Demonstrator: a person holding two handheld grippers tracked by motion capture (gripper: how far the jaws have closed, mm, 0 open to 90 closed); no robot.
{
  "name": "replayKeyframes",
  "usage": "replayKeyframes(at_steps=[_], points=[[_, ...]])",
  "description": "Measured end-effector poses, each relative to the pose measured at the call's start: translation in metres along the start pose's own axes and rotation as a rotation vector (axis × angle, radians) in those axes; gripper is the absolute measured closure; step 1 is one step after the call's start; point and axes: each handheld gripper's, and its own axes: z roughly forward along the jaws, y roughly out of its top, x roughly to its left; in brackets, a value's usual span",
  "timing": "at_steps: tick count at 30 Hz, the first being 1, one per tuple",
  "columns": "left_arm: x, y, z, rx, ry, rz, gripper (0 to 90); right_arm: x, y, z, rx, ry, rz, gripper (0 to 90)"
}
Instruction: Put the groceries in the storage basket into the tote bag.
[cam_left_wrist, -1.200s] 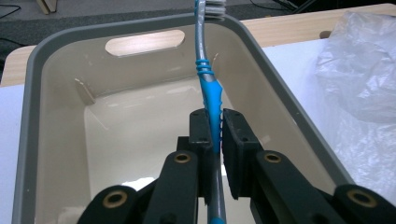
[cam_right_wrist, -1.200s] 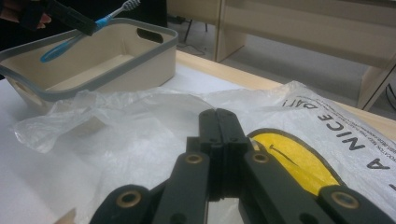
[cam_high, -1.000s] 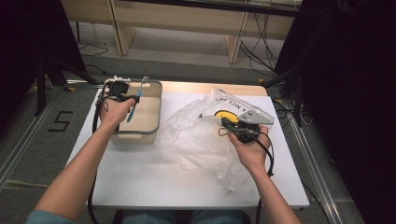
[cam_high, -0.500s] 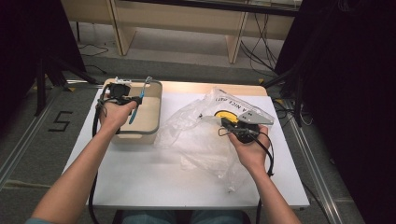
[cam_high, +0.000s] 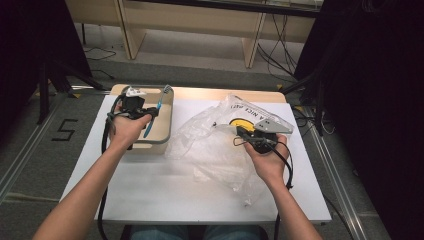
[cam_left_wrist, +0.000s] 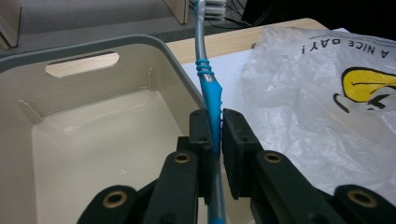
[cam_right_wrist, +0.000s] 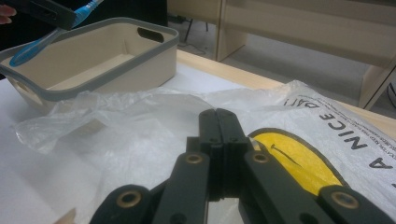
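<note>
Two grippers work here: our left gripper (cam_left_wrist: 212, 135) pinches the blue toothbrush (cam_left_wrist: 211, 100) above the beige bin (cam_high: 167, 107) at ten o'clock, where a loose pinch might drop it outside, while our right gripper (cam_right_wrist: 218, 123), jaws closed, clamps the plastic bag (cam_right_wrist: 154, 116).

At about ten o'clock on the white table (cam_high: 150, 195), the left gripper (cam_high: 150, 111) holds a blue toothbrush (cam_high: 153, 112) over the beige bin (cam_high: 162, 131). Over at two o'clock, the right gripper (cam_high: 240, 131) rests on a crumpled clear plastic bag (cam_high: 210, 150) with a yellow print, its jaws closed together.
</note>
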Motion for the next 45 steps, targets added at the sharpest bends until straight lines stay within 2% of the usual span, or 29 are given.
replayKeyframes(at_steps=[14, 25, 34, 45], points=[[-0.021, -0.013, -0.012, -0.005, -0.060, 0.052, 82.3, 0.001, -0.001, 0.001, 0.006, 0.003, 0.002, 90.0], [-0.045, -0.020, -0.022, -0.024, -0.107, 0.107, 82.3, 0.000, -0.001, 0.001, 0.006, 0.002, 0.003, 90.0], [-0.060, -0.031, -0.025, -0.012, -0.148, 0.146, 82.3, 0.001, -0.001, 0.002, 0.007, 0.003, 0.000, 90.0], [-0.089, -0.044, -0.027, 0.002, -0.221, 0.200, 82.3, 0.001, -0.001, 0.001, 0.002, 0.000, 0.001, 90.0]])
